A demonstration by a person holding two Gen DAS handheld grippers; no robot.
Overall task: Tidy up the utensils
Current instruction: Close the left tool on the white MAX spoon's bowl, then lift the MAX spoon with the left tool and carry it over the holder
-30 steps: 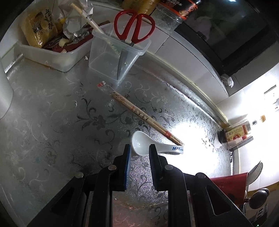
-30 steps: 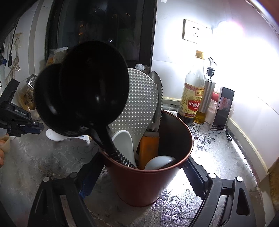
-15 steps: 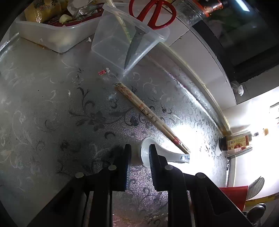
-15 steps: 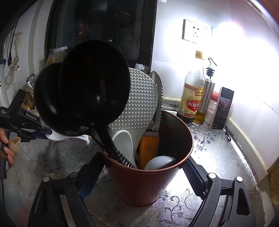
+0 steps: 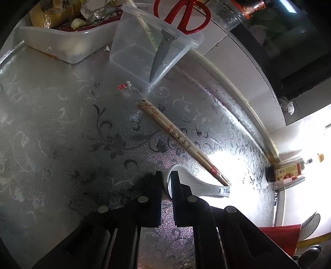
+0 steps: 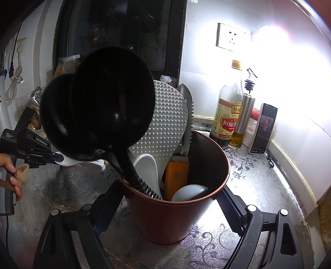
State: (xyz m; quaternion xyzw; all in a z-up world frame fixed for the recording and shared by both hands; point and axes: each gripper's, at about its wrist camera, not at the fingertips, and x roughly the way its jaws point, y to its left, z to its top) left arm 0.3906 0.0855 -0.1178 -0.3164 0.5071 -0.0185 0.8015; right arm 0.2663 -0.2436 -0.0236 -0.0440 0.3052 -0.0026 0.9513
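Note:
A white ceramic spoon (image 5: 198,186) lies on the patterned counter. My left gripper (image 5: 166,175) is on the rim of its bowl, jaws closing and both pads pressing the rim. The right wrist view shows that gripper (image 6: 60,158) and the spoon (image 6: 70,162) at the left. A pair of wrapped chopsticks (image 5: 178,136) lies just beyond the spoon. My right gripper (image 6: 169,207) is shut on the red-brown utensil holder (image 6: 175,219), one finger on each side. The holder contains two black ladles (image 6: 109,99), a dimpled rice paddle (image 6: 167,124) and a white spoon (image 6: 149,167).
A clear tub (image 5: 144,51) with red scissors (image 5: 182,18) stands at the back, next to a white tray (image 5: 62,47) of packets. A vinegar bottle (image 6: 227,115), an oil bottle (image 6: 244,115) and a phone (image 6: 264,128) line the wall. A person's hand (image 6: 12,175) holds the left gripper's handle.
My left gripper dropped toward the counter, slid over the spoon's bowl and shut on its rim. The right gripper and the holder stayed still.

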